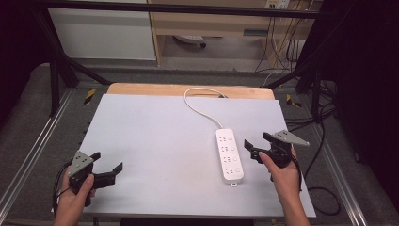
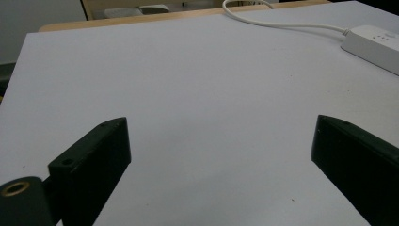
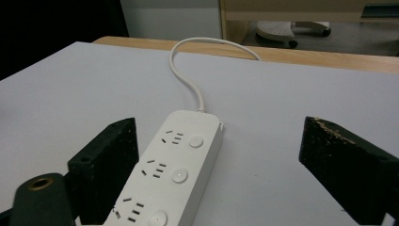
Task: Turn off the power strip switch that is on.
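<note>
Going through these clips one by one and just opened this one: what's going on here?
A person sits at a grey table holding a claw in each hand. The only item on it is a white power strip, its cord trailing off the far edge. The right claw hovers open just beside the strip, jaws pointed toward it, touching nothing. The left claw is open too, over bare table near the front left corner. Nothing is gripped yet.

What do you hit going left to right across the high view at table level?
Left gripper, held open in the person's left hand → bare grey table top → white power strip with its cord running to the far edge → right gripper, open, in the right hand.
</note>
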A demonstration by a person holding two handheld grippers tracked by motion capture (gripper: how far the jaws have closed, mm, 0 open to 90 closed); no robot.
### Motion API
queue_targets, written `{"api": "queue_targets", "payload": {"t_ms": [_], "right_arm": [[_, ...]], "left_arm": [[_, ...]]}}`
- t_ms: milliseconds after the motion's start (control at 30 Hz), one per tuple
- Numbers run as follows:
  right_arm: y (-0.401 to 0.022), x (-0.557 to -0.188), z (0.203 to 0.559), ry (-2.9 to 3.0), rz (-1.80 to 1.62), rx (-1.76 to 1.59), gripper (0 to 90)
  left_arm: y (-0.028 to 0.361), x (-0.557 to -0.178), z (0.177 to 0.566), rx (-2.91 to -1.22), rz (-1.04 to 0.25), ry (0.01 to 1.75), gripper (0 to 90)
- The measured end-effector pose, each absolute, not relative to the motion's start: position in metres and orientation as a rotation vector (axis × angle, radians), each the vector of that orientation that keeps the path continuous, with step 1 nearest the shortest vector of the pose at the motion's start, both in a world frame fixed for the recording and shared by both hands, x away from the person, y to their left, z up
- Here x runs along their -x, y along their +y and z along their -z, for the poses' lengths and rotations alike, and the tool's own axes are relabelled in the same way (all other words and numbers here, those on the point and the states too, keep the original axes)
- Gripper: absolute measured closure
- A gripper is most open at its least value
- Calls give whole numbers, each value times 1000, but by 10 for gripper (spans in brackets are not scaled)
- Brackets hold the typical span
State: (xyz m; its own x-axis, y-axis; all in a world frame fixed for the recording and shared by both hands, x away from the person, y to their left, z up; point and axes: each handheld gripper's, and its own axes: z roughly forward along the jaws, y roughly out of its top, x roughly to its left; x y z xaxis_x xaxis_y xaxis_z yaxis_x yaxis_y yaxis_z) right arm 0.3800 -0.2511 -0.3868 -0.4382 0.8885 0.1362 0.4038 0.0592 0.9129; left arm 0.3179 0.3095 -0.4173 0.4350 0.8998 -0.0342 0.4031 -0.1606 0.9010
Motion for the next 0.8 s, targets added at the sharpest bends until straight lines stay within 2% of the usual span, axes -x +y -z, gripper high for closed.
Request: {"api": "queue_targets", "payload": {"t_ms": [167, 500, 567, 600, 800], "right_arm": [[-247, -384, 387, 1887, -1352, -1289, 71], [-238, -393, 393, 1930, -1331, -1275, 56], [-236, -394, 395, 1946, -1327, -1269, 82], [-234, -395, 396, 1954, -1330, -1260, 149], [-230, -398, 398, 1998, -1367, -1239, 388]], "left_arm": [[310, -318, 417, -1752, -669, 1128, 51], [310, -318, 417, -1753, -665, 1129, 51], [310, -318, 417, -1752, -666, 1129, 51], [310, -318, 418, -1754, -665, 1130, 51], [310, -318, 418, -1756, -666, 1131, 51]]}}
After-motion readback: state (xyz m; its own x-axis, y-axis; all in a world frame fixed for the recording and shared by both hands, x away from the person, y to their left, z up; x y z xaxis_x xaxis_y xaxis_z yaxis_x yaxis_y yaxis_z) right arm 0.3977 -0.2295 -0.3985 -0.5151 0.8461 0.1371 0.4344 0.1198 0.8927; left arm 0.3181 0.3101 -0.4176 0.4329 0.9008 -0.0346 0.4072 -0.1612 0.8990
